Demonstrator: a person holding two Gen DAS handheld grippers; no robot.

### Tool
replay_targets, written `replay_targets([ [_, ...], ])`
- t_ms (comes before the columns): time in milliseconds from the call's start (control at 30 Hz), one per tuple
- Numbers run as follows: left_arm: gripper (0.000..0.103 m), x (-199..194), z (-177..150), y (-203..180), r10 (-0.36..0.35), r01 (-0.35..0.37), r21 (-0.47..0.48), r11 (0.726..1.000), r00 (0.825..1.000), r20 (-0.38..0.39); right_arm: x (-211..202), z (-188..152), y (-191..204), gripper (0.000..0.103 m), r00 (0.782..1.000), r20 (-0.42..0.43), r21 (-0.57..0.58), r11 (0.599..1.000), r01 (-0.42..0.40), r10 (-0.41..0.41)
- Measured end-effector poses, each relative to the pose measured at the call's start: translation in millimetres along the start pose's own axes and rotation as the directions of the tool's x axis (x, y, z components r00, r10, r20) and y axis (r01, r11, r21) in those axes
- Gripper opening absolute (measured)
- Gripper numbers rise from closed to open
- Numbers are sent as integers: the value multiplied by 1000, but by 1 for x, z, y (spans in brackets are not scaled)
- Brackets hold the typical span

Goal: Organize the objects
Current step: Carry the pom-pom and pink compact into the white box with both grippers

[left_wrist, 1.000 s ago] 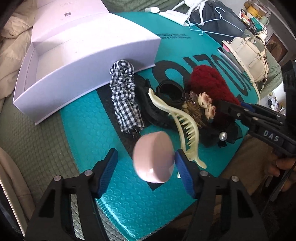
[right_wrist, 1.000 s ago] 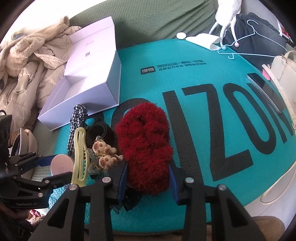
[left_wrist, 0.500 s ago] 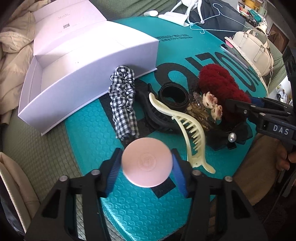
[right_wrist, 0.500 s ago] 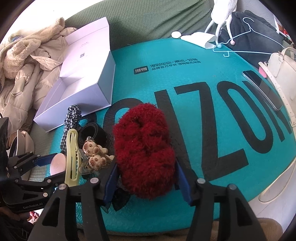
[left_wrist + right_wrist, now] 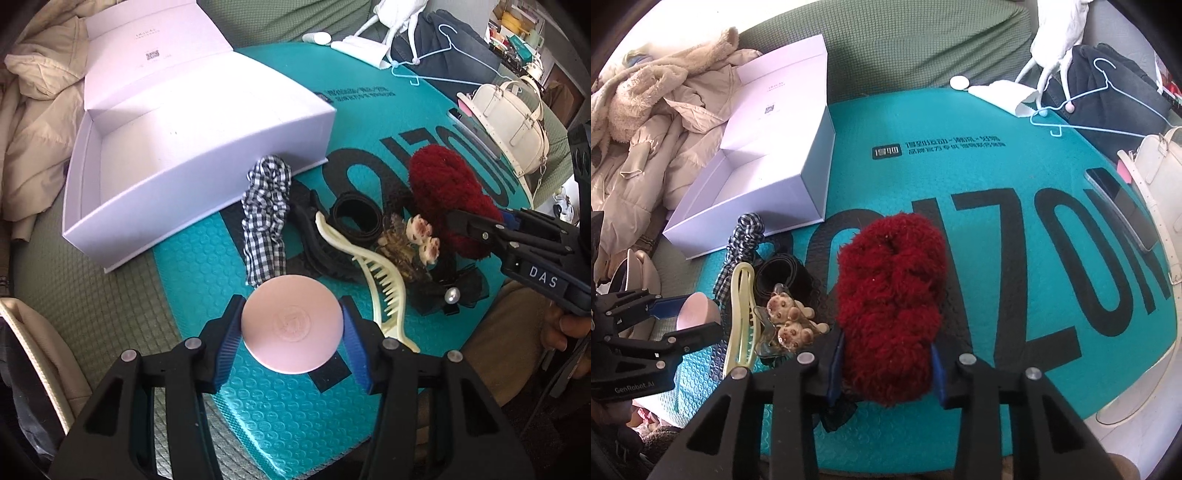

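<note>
My left gripper [image 5: 291, 310] is shut on a round pink case [image 5: 291, 332], held just above the teal mat [image 5: 280, 417]. Ahead of it lie a checked scrunchie [image 5: 264, 218], a black claw clip [image 5: 321, 251], a cream claw clip [image 5: 380, 273], a black hair band [image 5: 356, 218], a bear clip [image 5: 423, 236] and a black bow [image 5: 452, 291]. The jaws of my right gripper [image 5: 886, 350] are closing on a fluffy red scrunchie [image 5: 892, 288], and both pads press into its near end. An open white box [image 5: 184, 155] stands at the far left.
A cream handbag [image 5: 509, 122] and a dark phone [image 5: 1119, 206] sit at the mat's right edge. A blue hanger [image 5: 450, 55] on dark clothing lies at the back. Beige coats [image 5: 646, 122] are piled left of the box. A person's hand [image 5: 569, 332] holds the right gripper.
The left jaws have closed on the pink case, which turned from tilted to face-up. The right jaws widened around the red scrunchie, then squeezed it again.
</note>
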State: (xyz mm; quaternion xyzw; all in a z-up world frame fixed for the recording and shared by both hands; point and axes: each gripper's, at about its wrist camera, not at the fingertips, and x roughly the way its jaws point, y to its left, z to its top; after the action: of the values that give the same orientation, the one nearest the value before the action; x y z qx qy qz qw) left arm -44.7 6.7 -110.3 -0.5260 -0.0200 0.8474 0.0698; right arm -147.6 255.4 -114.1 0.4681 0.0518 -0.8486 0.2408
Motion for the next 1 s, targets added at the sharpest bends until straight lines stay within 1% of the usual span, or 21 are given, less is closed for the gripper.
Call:
replay_targets([
  [133, 49, -18, 6, -1, 8, -8, 3, 1000, 999, 36, -13, 5, 6, 35, 1000, 26, -24, 1000, -5, 5],
  [267, 49, -37, 11, -2, 14, -15, 14, 1000, 997, 71, -32, 11, 14, 34, 997, 76, -47, 999, -20, 23],
  [400, 49, -58, 15, -2, 25, -27, 17, 999, 995, 101, -50, 17, 25, 34, 993, 119, -81, 997, -18, 28],
  [567, 49, -77, 17, 3, 43, -44, 7, 999, 991, 127, -69, 22, 41, 34, 985, 150, -113, 991, -69, 86],
  [800, 49, -92, 20, 14, 57, -57, -7, 998, 987, 149, -80, 26, 62, 34, 979, 166, -160, 983, -94, 120],
  [1000, 49, -97, 25, 29, 53, -50, -20, 999, 987, 149, -77, 34, 75, 34, 978, 160, -178, 979, -104, 133],
])
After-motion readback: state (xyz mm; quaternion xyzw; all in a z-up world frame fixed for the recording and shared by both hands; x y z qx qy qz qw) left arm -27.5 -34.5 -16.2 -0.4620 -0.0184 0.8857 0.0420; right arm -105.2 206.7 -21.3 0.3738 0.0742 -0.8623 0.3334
